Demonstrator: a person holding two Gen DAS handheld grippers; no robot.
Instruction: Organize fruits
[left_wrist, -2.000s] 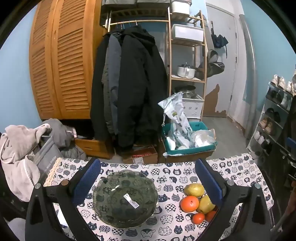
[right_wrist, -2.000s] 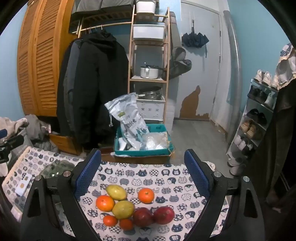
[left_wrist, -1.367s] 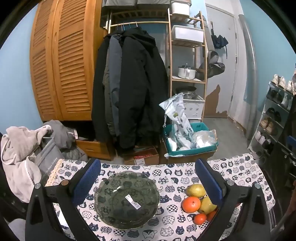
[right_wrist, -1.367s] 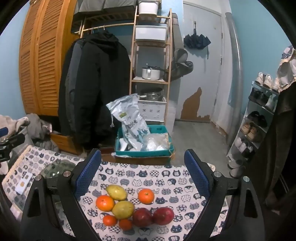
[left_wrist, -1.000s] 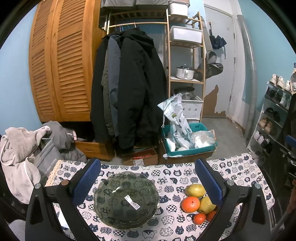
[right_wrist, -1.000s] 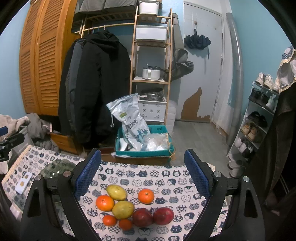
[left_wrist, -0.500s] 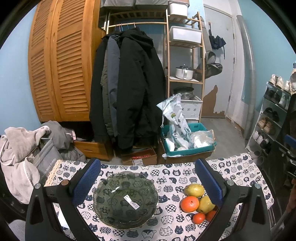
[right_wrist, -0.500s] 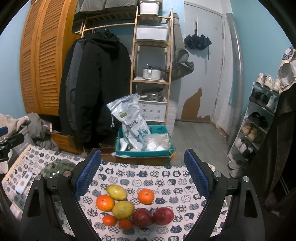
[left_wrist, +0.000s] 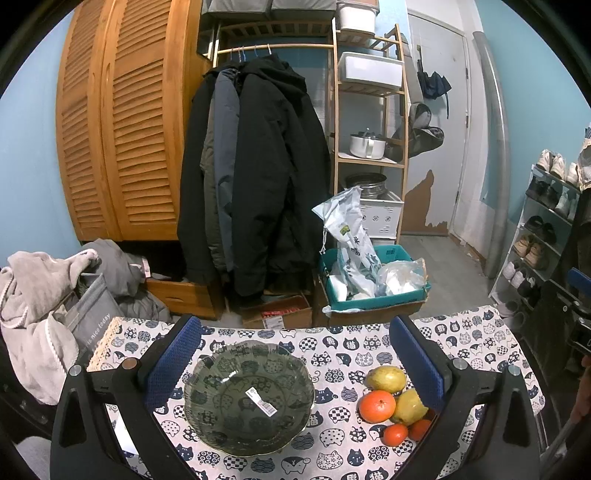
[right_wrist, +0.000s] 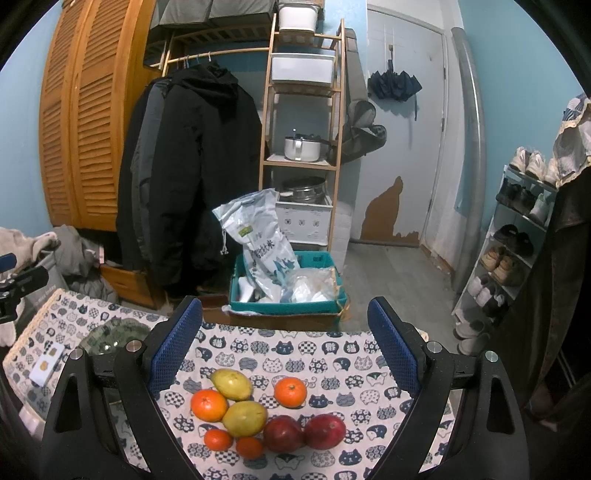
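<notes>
A dark green glass bowl with a sticker inside sits empty on the cat-print tablecloth; it also shows at the left of the right wrist view. My left gripper is open and empty, held above the bowl. A heap of fruit lies to the right: two yellow-green pears, oranges, small tangerines and two red apples. One orange lies apart. My right gripper is open and empty above the heap.
A small white card lies on the cloth at the far left. Beyond the table's far edge stand a teal crate with bags, hanging coats, a wooden shelf and a shoe rack. Clothes pile up at the left.
Both views shift only slightly. The fruit and bowl have not moved, and both grippers stay open.
</notes>
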